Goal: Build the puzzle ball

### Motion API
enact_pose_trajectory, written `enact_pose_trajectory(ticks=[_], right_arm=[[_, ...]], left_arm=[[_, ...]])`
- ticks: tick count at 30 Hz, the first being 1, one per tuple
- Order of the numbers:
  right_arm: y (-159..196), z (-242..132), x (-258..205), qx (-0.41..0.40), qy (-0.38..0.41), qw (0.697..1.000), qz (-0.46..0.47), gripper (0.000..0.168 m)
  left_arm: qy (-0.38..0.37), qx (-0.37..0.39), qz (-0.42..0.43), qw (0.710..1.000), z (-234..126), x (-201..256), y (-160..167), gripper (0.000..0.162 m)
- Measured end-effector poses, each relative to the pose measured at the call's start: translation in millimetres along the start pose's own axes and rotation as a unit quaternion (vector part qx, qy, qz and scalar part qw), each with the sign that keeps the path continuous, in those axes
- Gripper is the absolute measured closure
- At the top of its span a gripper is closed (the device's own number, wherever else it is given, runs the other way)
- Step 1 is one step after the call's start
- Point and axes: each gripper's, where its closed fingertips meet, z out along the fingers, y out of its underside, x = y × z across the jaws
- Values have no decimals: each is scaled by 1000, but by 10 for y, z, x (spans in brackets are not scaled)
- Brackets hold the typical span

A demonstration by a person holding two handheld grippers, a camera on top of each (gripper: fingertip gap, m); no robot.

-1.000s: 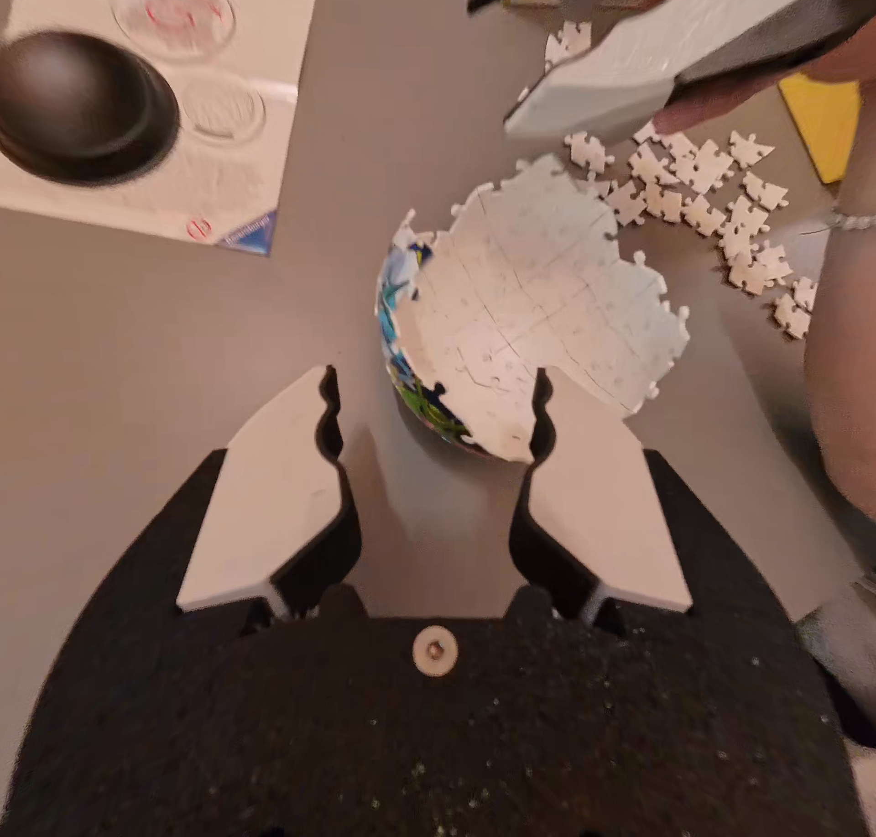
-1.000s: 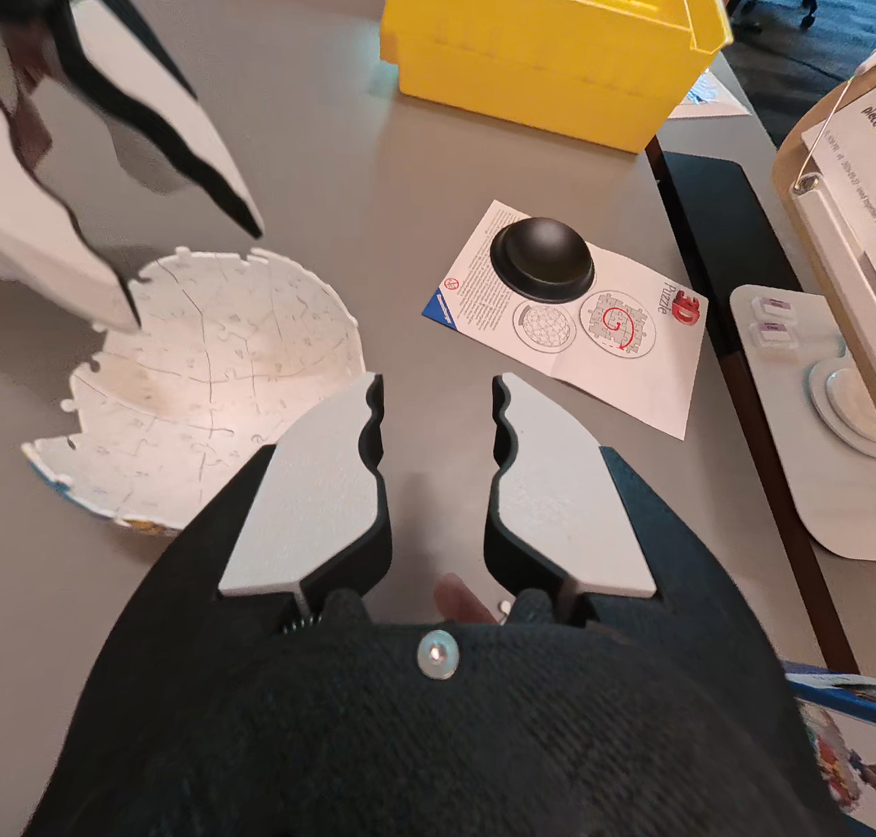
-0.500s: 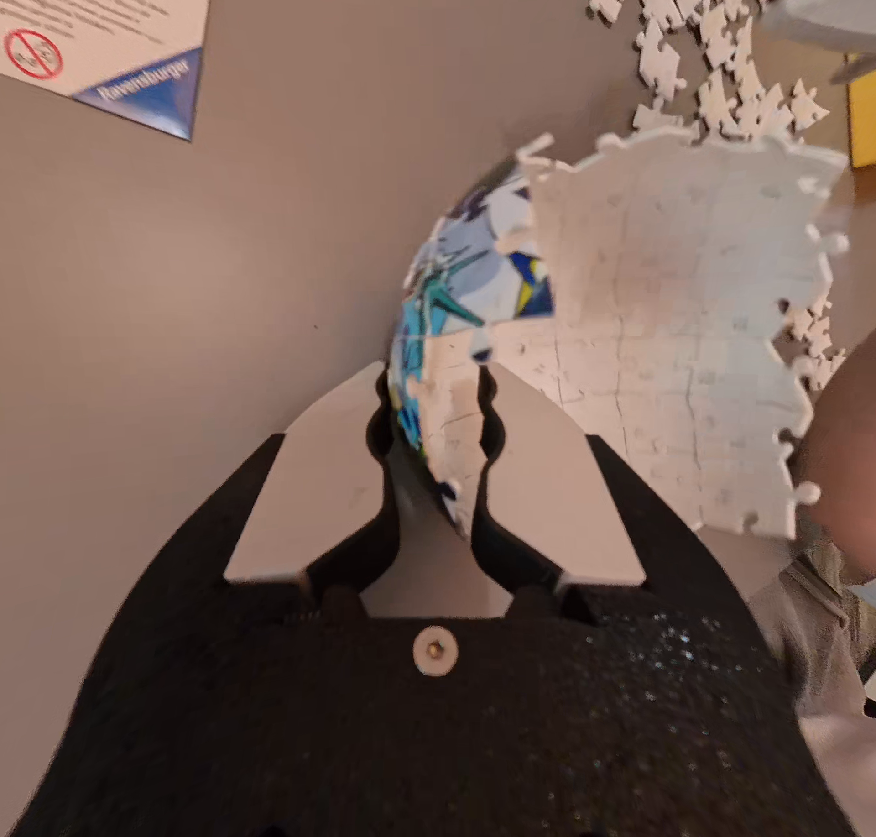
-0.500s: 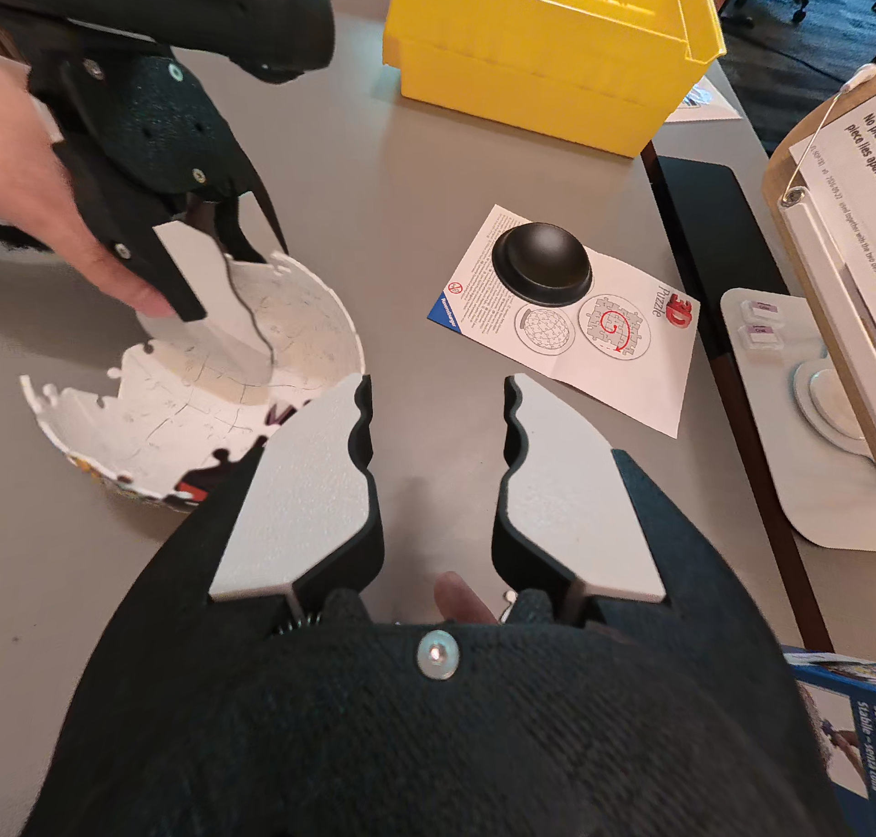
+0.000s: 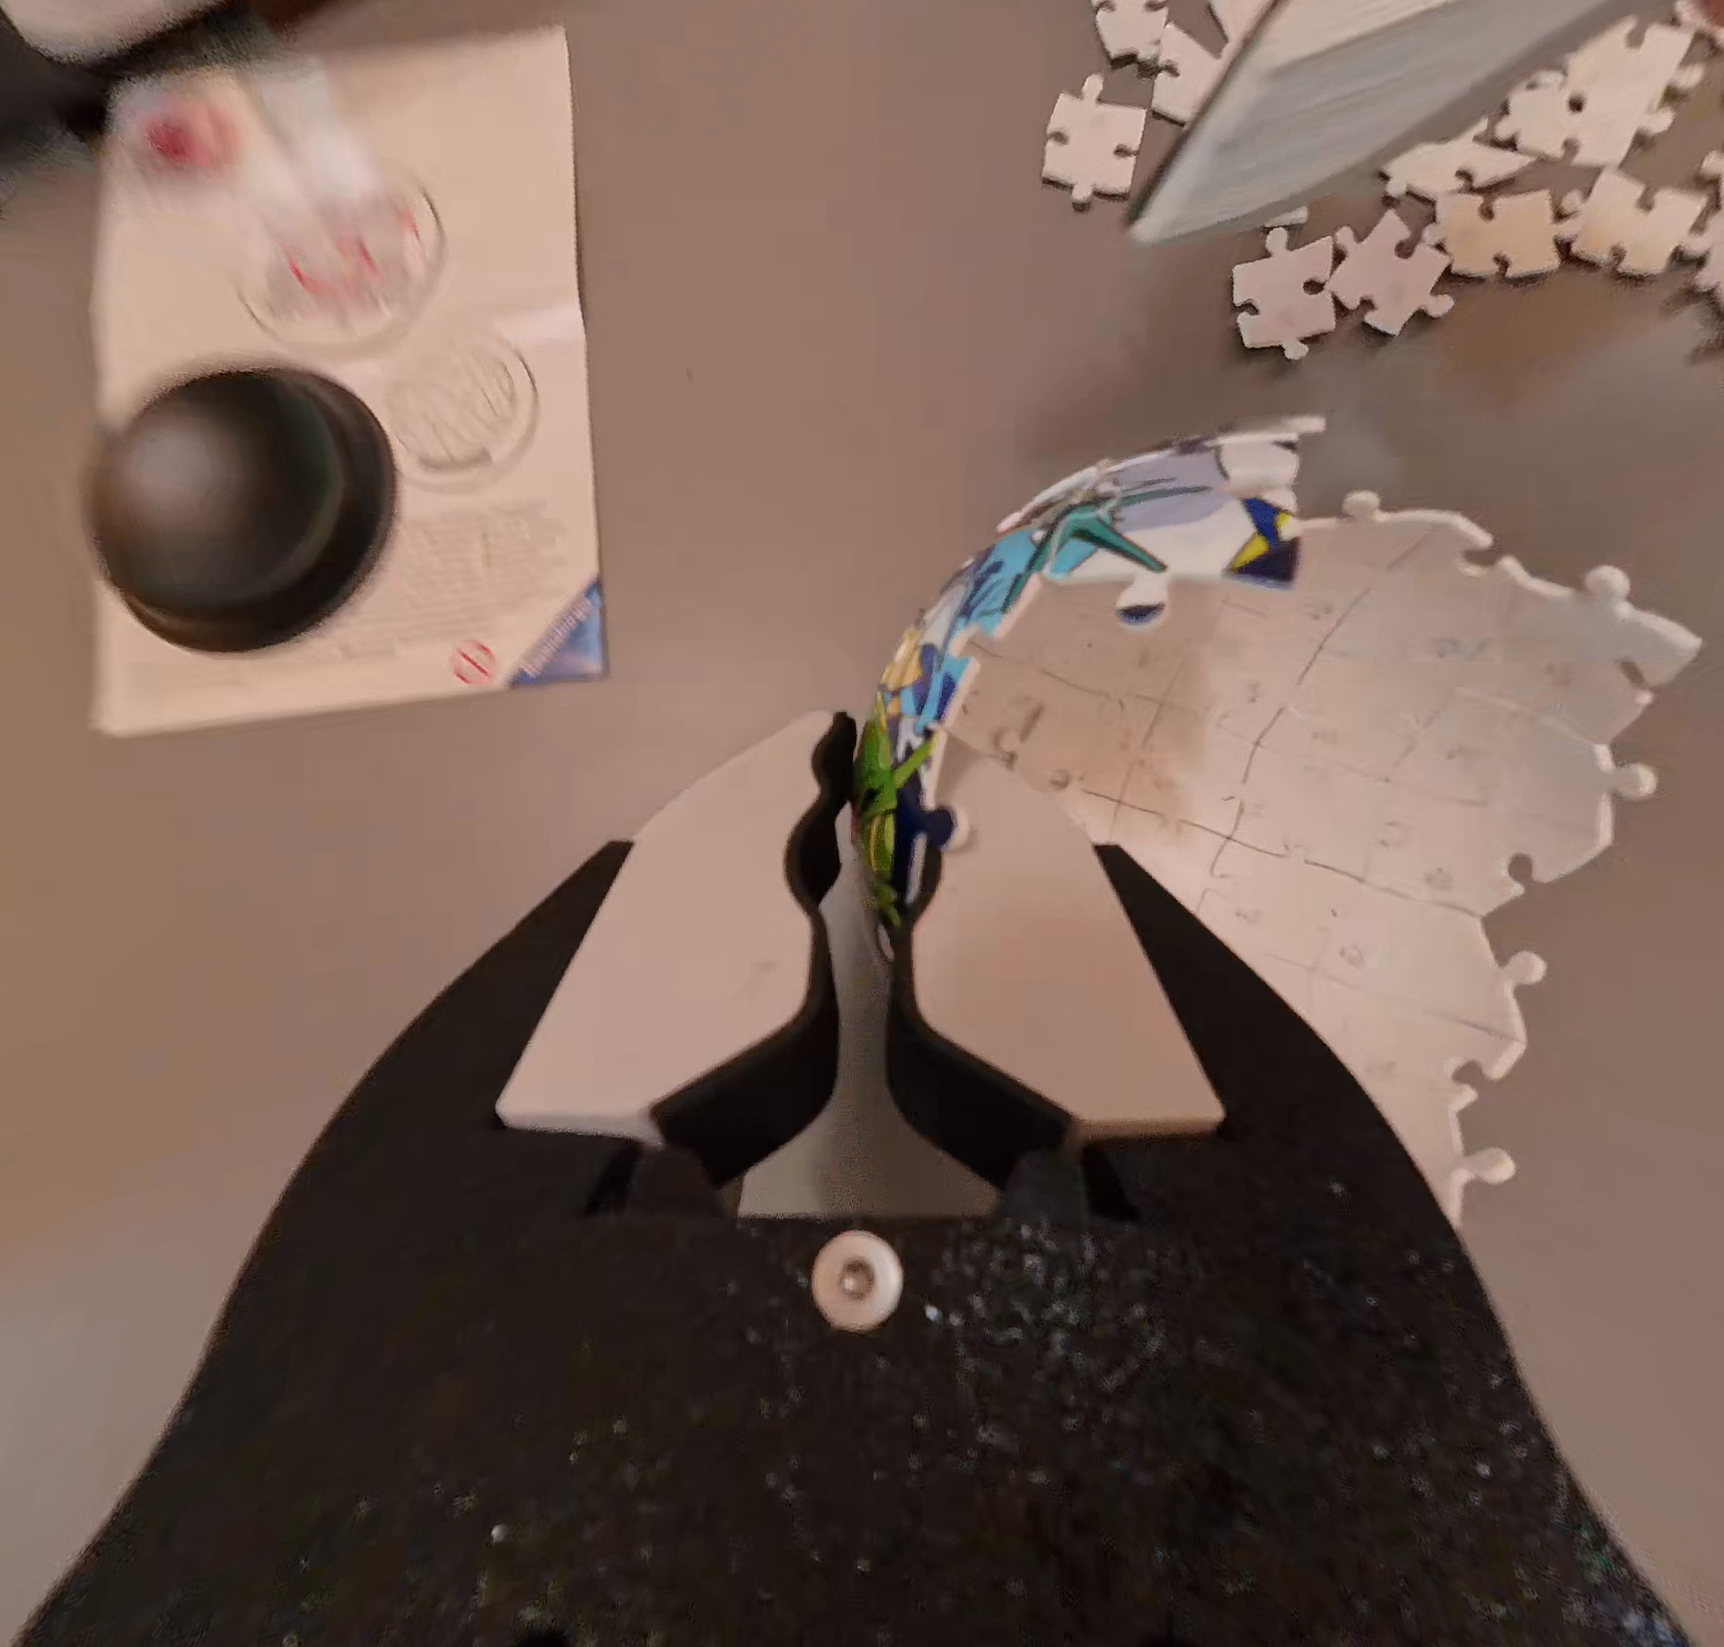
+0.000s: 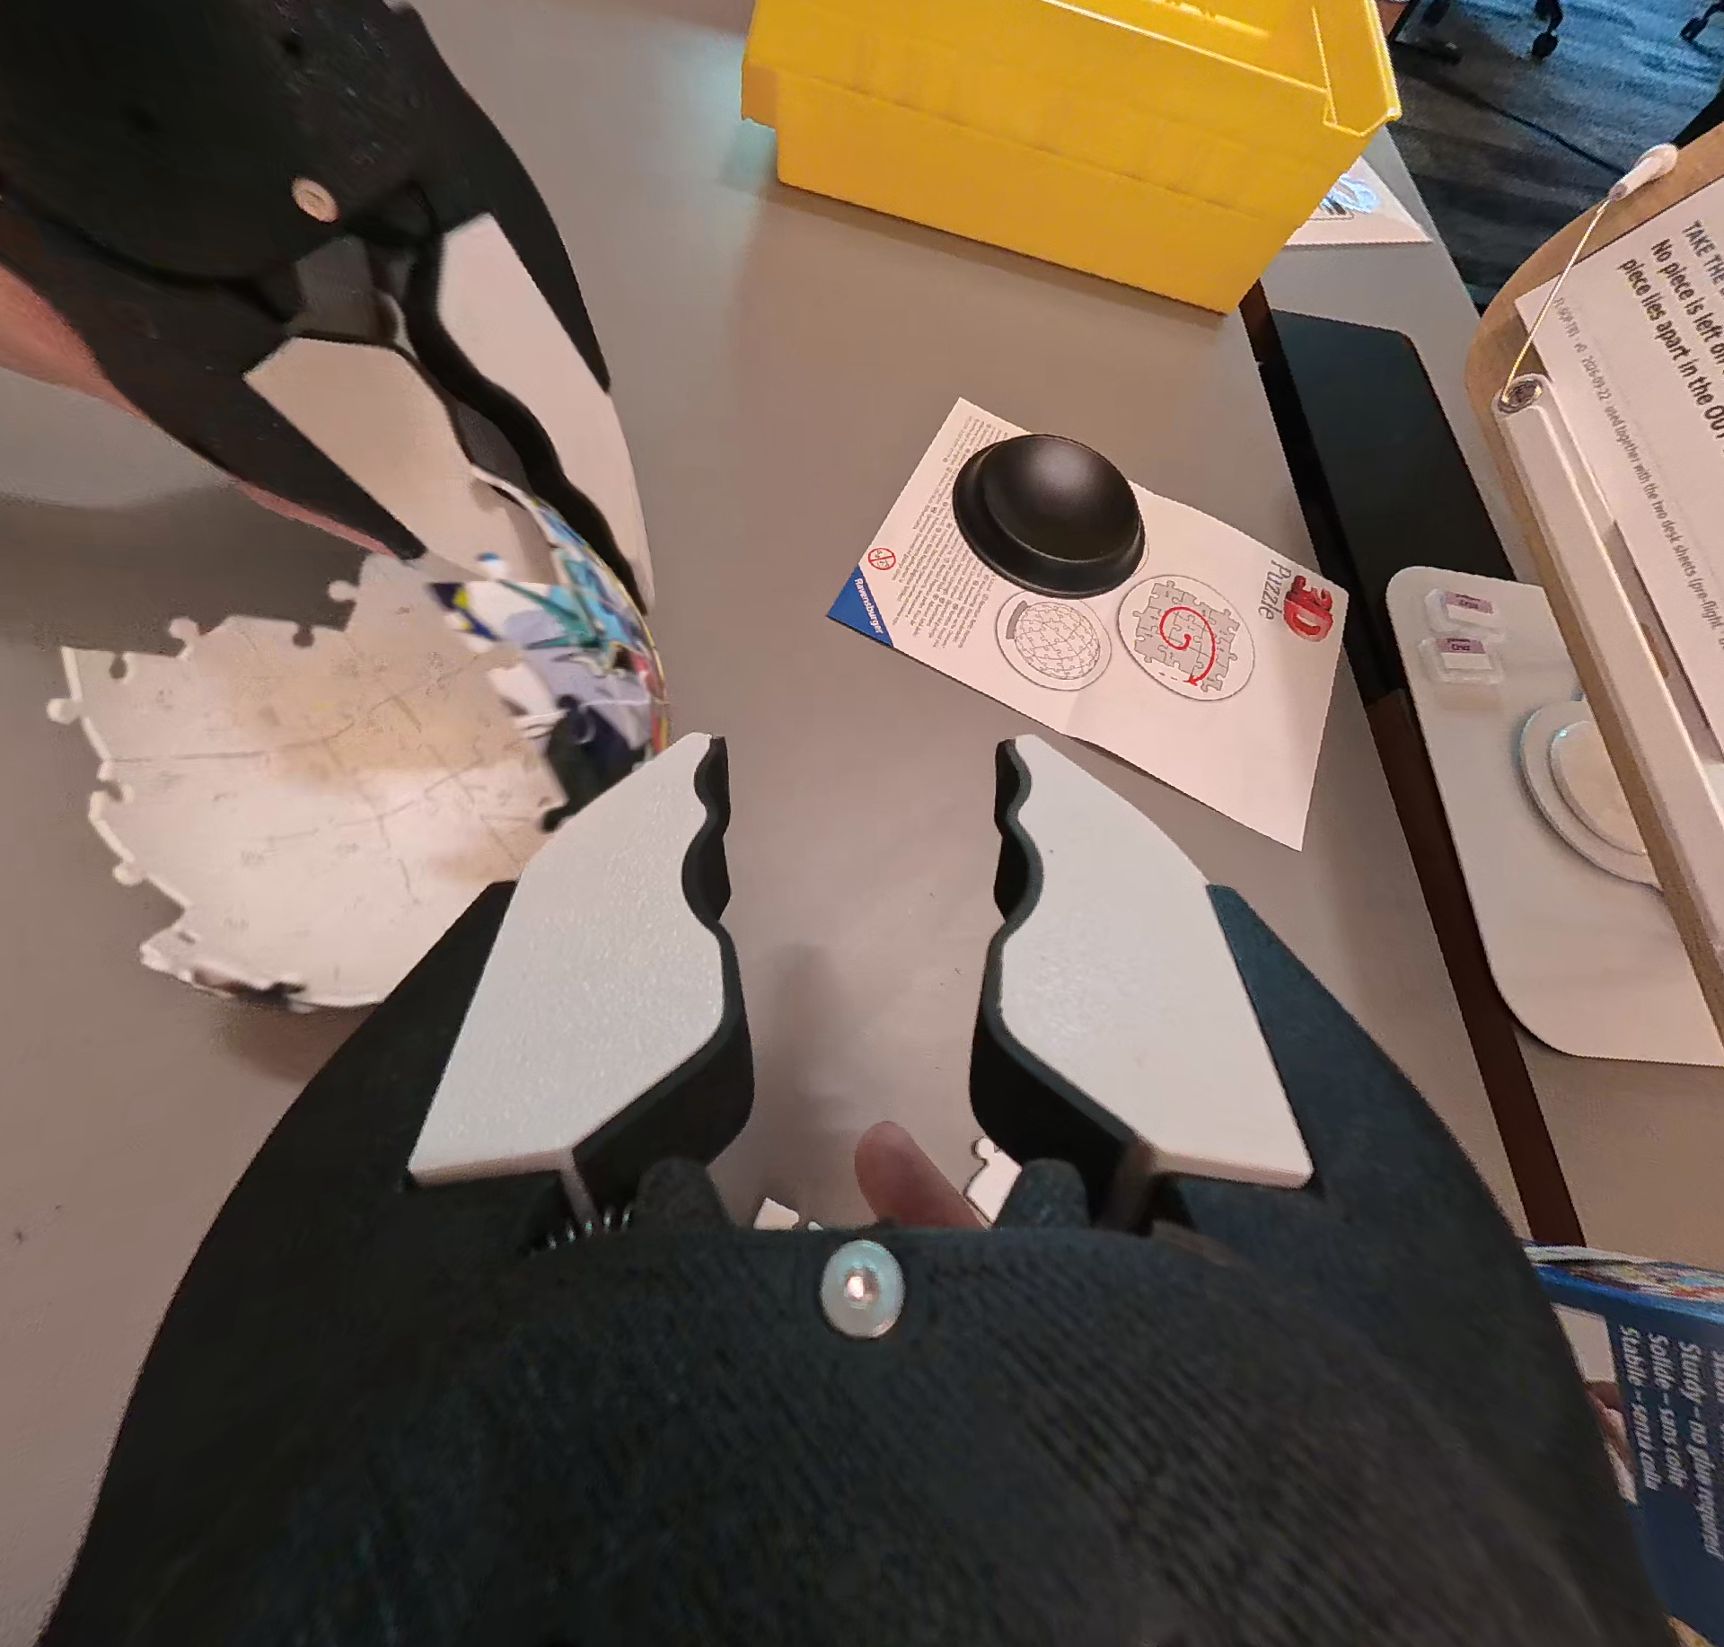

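The left gripper (image 5: 872,842) has its two fingers pinched on the rim of the half-built puzzle ball (image 5: 1306,790), a curved shell with a white inside and a printed blue and green outside. The shell's edge runs between the fingertips, and the rest of it fans out to the right of that gripper, its open side facing up over the grey table (image 5: 793,296). The right gripper (image 6: 858,790) hangs just beside the shell with its jaws spread wide and nothing between them; the shell (image 6: 308,790) sits off its left finger. From the left wrist view you get the loose puzzle pieces (image 5: 1381,268) scattered white side up beyond the shell, with one finger of the right gripper passing over them. The right wrist view shows what that one cannot: a yellow bin (image 6: 1063,100) at the far side of the table, a white stand (image 6: 1586,818) at the right edge, and a fingertip (image 6: 900,1178) under the right gripper's body. Both views catch the black dome (image 6: 1049,525) resting on a printed leaflet (image 6: 1213,716), well apart from the shell.
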Motion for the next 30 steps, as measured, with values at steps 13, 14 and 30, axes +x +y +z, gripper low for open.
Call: enact_pose_trajectory(ticks=[13,14,30], right_arm=[[-18,-14,153,11,40,999,9,113],[-28,-18,166,14,43,999,12,113],[33,35,87,-5,23,1000,8,113]], left_arm=[[-469,218,489,702,-943,-194,-905,157],[-494,226,506,670,-996,-170,-914,157],[-463,146,409,773,-734,-422,-548,157]])
